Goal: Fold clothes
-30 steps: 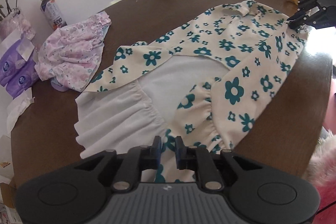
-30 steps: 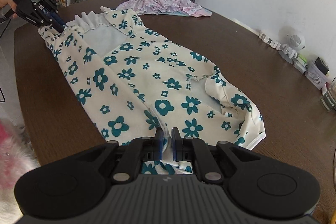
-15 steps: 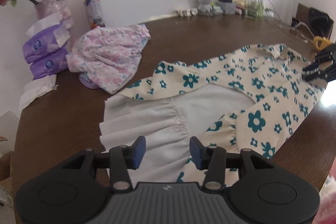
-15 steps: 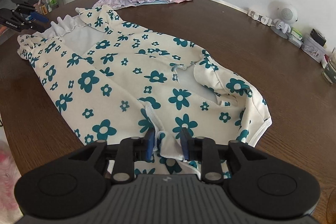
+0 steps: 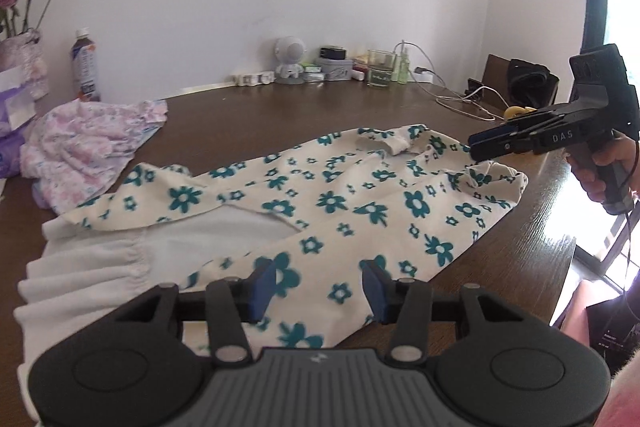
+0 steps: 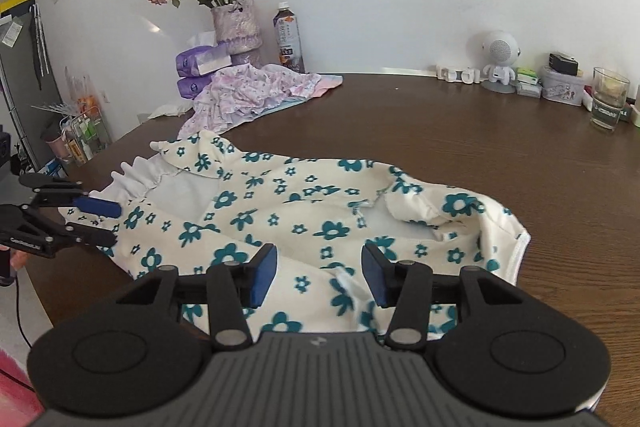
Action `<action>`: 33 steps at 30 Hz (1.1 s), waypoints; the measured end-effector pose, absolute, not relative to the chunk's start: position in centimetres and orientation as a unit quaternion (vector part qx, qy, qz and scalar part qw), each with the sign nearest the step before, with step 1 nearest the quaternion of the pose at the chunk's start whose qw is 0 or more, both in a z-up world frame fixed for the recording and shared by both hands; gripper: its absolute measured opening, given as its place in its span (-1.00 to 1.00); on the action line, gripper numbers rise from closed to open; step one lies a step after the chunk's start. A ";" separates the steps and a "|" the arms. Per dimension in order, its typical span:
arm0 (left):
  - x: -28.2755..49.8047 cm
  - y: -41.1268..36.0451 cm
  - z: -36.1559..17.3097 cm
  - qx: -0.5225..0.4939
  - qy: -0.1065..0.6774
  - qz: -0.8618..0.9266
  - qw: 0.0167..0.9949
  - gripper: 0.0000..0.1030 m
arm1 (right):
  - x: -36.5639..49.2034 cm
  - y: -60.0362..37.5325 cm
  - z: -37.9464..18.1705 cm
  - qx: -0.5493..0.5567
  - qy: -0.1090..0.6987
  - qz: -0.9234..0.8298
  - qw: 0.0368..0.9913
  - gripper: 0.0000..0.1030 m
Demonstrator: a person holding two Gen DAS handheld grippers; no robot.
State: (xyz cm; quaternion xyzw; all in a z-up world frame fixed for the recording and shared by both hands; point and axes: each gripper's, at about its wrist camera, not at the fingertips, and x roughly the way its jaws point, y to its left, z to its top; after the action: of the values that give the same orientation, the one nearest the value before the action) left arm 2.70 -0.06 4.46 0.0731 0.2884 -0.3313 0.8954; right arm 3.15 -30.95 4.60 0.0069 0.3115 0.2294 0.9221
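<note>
A cream garment with teal flowers (image 5: 340, 203) lies folded lengthwise on the brown table (image 5: 280, 119), its white ruffled hem (image 5: 92, 267) at the left. My left gripper (image 5: 318, 287) hovers open just above the hem end, holding nothing. In the right wrist view the same garment (image 6: 300, 223) stretches away leftward, and my right gripper (image 6: 319, 279) stands open above its collar end, also with nothing between the fingers. Each gripper shows in the other's view: the right gripper (image 5: 500, 143), held by a hand, and the left gripper (image 6: 92, 223) at the hem.
A heap of pink floral clothes (image 5: 88, 139) lies behind the hem. Along the wall stand a vase of roses (image 6: 236, 27), a bottle (image 6: 289, 43), tissue packs (image 6: 200, 67), a small white figure (image 6: 498, 59), a glass (image 6: 608, 103) and cables (image 5: 460, 103).
Both grippers were shut on the garment's ends a second ago. They have opened wide, let the cloth go, and risen and tilted upward; the garment lies flat on the table.
</note>
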 end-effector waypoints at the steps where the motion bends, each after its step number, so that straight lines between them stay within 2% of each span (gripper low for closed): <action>1: 3.0 -1.1 4.2 0.075 0.286 -0.339 0.893 -0.11 | 2.9 -29.9 4.1 0.005 0.310 0.234 0.922 -0.08; 5: 4.1 -3.9 3.3 0.087 0.286 -0.344 0.890 -0.11 | 2.6 -26.0 2.7 -0.010 0.293 0.244 0.925 -0.08; 10: 4.8 -4.5 2.2 0.089 0.296 -0.323 0.895 -0.34 | 3.3 -23.6 1.4 -0.020 0.280 0.231 0.932 -0.08; 20: 6.0 -2.6 0.9 0.048 0.317 -0.317 0.893 -0.33 | 3.0 -22.7 -0.8 -0.061 0.297 0.186 0.935 -0.11; 33: 5.8 -2.2 0.6 0.022 0.312 -0.315 0.896 -0.33 | 1.2 -29.6 -0.3 -0.007 0.291 0.128 0.948 -0.13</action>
State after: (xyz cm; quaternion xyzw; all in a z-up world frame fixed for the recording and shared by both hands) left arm 5.80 -2.15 0.64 0.0223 0.3121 -0.3146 0.8962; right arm 1.19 -29.63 -0.26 -0.0065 0.2911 0.1284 0.9480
